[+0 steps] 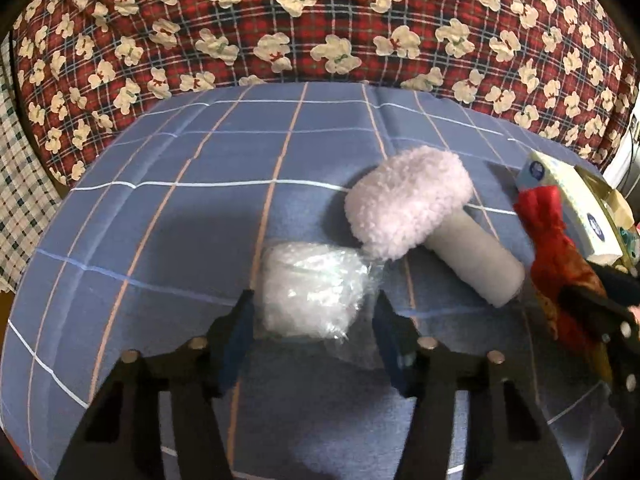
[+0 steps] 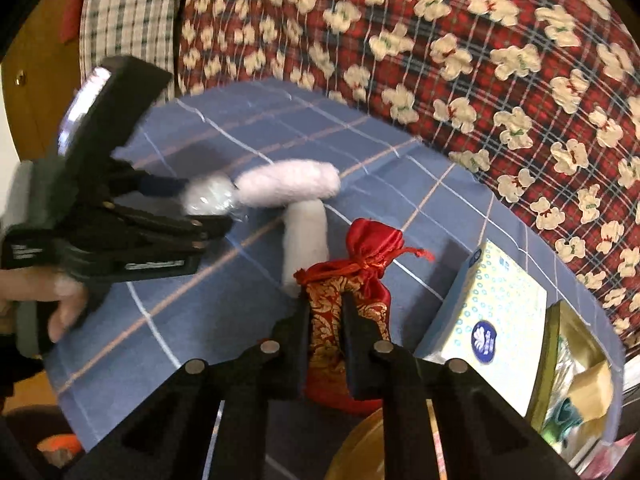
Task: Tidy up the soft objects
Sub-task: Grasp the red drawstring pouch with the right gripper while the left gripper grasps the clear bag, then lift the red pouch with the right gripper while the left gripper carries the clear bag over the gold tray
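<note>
Right fingers clench the red pouch mid-body for lifting; left fingers, released, straddle the plastic bundle, apparently ready to squeeze.

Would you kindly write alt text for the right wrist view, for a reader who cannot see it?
The right tool is shut on a red-and-gold brocade drawstring pouch over a blue checked cloth. To the left, the left tool reaches a clear plastic-wrapped white bundle beside a fluffy white mushroom-shaped plush; a patterned tissue box lies at right.
</note>
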A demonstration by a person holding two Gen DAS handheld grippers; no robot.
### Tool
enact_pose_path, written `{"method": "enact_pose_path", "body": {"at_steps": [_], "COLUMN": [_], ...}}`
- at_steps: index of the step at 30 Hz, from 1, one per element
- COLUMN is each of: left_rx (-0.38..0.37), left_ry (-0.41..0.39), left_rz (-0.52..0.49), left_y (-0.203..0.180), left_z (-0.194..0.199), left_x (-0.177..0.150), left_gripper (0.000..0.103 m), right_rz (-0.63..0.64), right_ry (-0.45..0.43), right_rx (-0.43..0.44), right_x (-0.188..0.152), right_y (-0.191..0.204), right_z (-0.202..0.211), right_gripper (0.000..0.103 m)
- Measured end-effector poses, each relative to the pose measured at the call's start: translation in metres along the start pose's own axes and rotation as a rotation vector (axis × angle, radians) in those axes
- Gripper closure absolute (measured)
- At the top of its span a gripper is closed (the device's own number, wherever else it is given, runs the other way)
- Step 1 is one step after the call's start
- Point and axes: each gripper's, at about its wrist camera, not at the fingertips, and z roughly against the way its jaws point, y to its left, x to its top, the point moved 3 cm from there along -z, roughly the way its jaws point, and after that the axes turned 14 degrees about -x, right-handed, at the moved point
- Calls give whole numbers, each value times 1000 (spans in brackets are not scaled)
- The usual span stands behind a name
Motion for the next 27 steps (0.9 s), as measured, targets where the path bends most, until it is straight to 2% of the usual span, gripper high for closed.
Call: {"method": "enact_pose_path", "body": {"at_steps": [6,13,21,27], "left_rx": [-7,27,96,137], "left_ry": [-27,-91,-236,-334], "left_rz": [49,99,122,86], "left_y": [8,17,13,-4], "left_z": [5,17,44,60], "left_x": [-1,-4,-9,-12], "left_gripper": [59,61,61,61], "right_rz": [-52,-88,-145,-156], "right_ry": [-126,-266,-315,-347], "right_rx": [-2,-73,-82,-89], "right_x": [-9,-18,-22,-25], "right_y": [4,-1,-8,-6], "right_z": [17,33,37,42], "right_gripper": [88,88,88,88]}}
